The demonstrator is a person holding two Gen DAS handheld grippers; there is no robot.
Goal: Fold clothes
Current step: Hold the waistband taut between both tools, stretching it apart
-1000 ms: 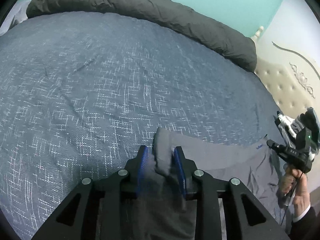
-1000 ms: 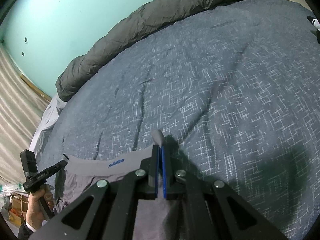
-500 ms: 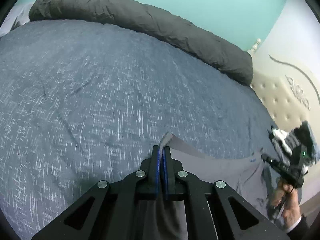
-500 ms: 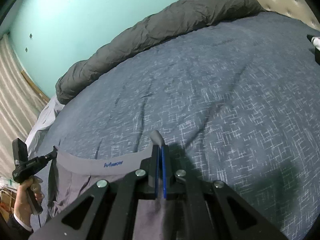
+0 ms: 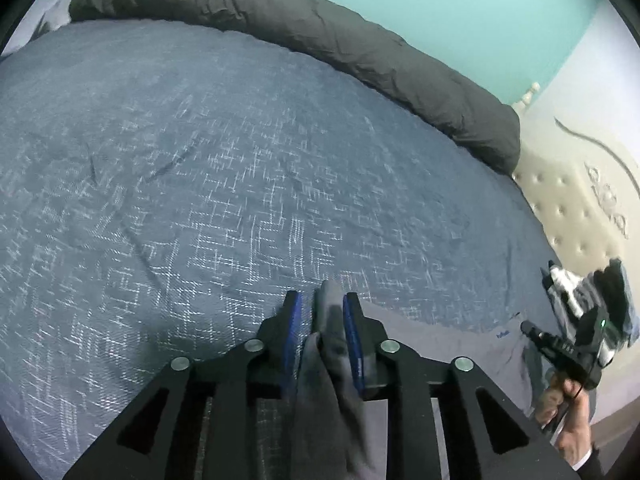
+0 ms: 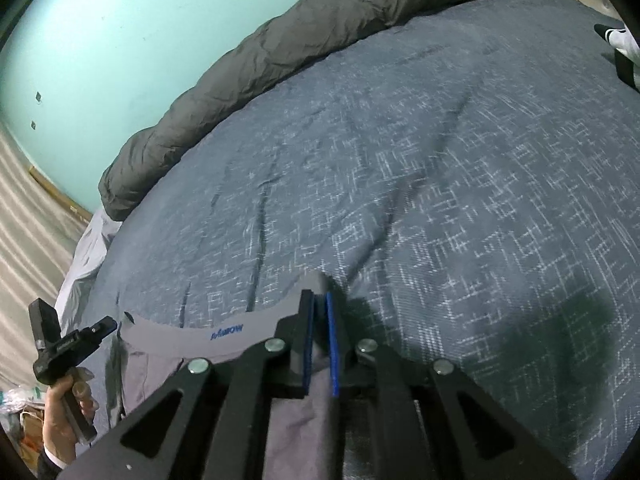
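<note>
The left hand-held gripper (image 5: 320, 312) is standing with its blue-padded fingers (image 5: 291, 320) partly apart, a bunched corner of the grey fabric garment with a blue-lettered waistband (image 5: 432, 332) lying between them, closer to the right pad. The right hand-held gripper (image 6: 318, 308) is showing only a narrow gap between its blue pads (image 6: 332, 320), with the other waistband corner sitting in that gap. The garment's waistband is stretching between the two tools, and its body is draping down over the near edge of the blue-grey patterned bedspread (image 5: 200, 184). A rolled dark grey duvet (image 5: 320, 40) is lying along the far side of the bed, well apart. A small pile of dark and white clothes (image 5: 580, 284) is resting near the cream tufted headboard (image 5: 568, 216).
</note>
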